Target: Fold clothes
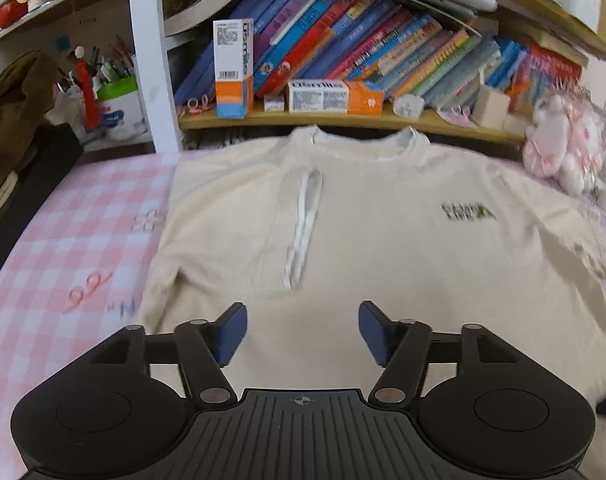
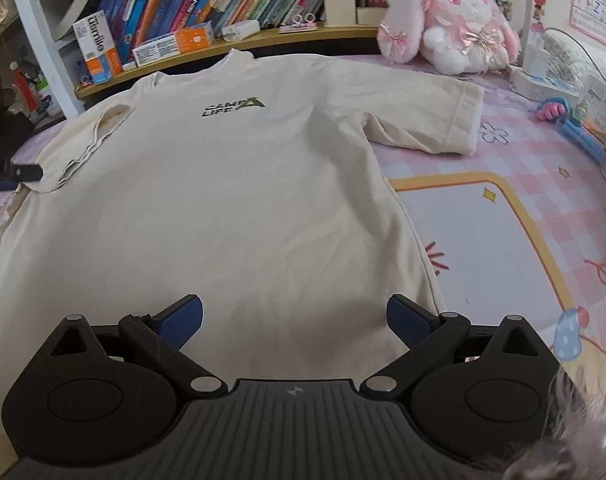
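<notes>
Left gripper (image 1: 303, 332) is seen spread over the cream T-shirt (image 1: 383, 240), nothing pinched; the shirt lies flat on the pink checked cover (image 1: 63, 240), one sleeve (image 1: 299, 224) folded inward. From the right wrist, the right gripper (image 2: 295, 320) is likewise spread and empty above the hem. Soft, light, limp cloth is judged; the outstretched sleeve (image 2: 435, 116) is best pinched at its cuff.
</notes>
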`<state>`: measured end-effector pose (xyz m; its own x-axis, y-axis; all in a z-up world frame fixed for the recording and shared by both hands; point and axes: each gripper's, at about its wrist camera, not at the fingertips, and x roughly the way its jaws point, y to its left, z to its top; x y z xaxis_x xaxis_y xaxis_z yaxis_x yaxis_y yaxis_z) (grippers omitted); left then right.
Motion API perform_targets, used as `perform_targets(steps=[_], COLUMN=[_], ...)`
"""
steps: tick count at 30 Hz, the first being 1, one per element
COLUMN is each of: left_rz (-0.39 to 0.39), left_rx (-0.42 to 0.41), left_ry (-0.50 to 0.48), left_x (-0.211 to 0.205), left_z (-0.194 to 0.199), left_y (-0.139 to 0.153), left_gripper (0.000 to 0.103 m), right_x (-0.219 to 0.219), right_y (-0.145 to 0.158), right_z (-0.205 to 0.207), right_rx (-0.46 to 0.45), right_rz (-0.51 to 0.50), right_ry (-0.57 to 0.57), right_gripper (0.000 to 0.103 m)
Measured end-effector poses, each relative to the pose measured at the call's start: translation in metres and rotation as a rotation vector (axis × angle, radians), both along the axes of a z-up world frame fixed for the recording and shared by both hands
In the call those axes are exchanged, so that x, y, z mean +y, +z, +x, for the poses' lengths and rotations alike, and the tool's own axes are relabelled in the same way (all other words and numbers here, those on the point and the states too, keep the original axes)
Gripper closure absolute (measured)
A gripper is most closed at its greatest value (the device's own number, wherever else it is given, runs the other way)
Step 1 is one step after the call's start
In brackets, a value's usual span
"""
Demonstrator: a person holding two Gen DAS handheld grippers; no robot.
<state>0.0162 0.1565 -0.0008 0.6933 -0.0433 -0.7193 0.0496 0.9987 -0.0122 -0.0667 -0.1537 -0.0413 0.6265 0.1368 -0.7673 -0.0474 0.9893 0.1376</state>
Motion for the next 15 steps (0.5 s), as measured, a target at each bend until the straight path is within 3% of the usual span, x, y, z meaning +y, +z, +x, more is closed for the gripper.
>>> perform_targets(steps=[7, 15], left_rz=[0.030, 0.076], left_rx=[0.064, 0.035], left_ry=[-0.013, -0.126], left_x=[-0.025, -0.049], left_z=[-0.048, -0.076], left_y=[-0.014, -0.014], left_gripper=[0.034, 0.023], right_x=[0.001, 0.004], right_y=[0.000, 0.008], right_z=[0.002, -0.006], right_rx=[-0.016, -0.061], right_rz=[-0.001, -0.045], right_ry=[0.034, 0.002], right_gripper=[0.003, 0.003])
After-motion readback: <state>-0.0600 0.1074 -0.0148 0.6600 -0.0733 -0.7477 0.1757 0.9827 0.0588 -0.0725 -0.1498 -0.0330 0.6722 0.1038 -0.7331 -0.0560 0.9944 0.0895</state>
